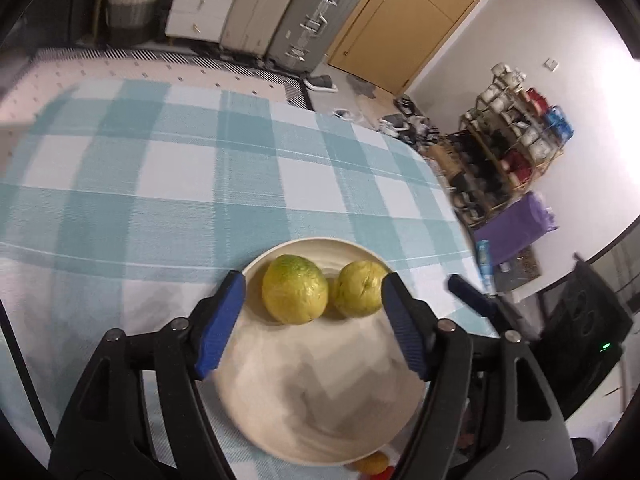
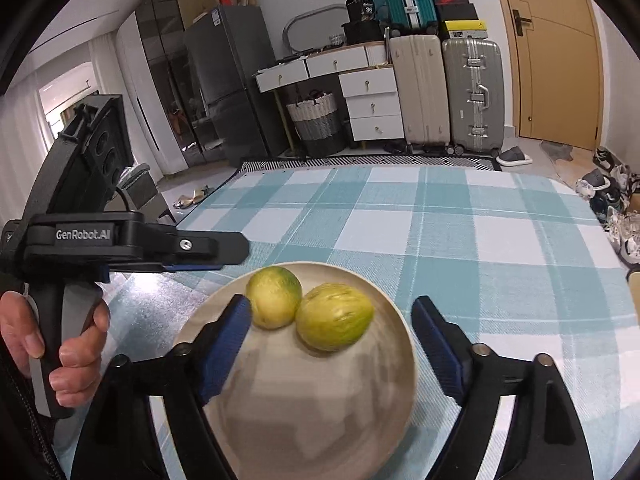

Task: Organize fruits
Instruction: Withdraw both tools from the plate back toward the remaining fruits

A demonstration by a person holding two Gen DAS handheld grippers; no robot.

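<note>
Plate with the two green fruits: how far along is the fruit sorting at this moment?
Done: two yellow-green fruits sit side by side on the beige plate. In hand: nothing; the left gripper and right gripper are both open above the plate, holding no fruit. Left: an orange fruit shows just off the plate's near edge in the left wrist view.

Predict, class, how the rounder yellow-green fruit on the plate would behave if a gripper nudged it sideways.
Being nearly round, the rounder fruit would probably roll across the plate. It touches the second fruit, so it may bump that one. Its skin looks smooth, perhaps slippery.
</note>
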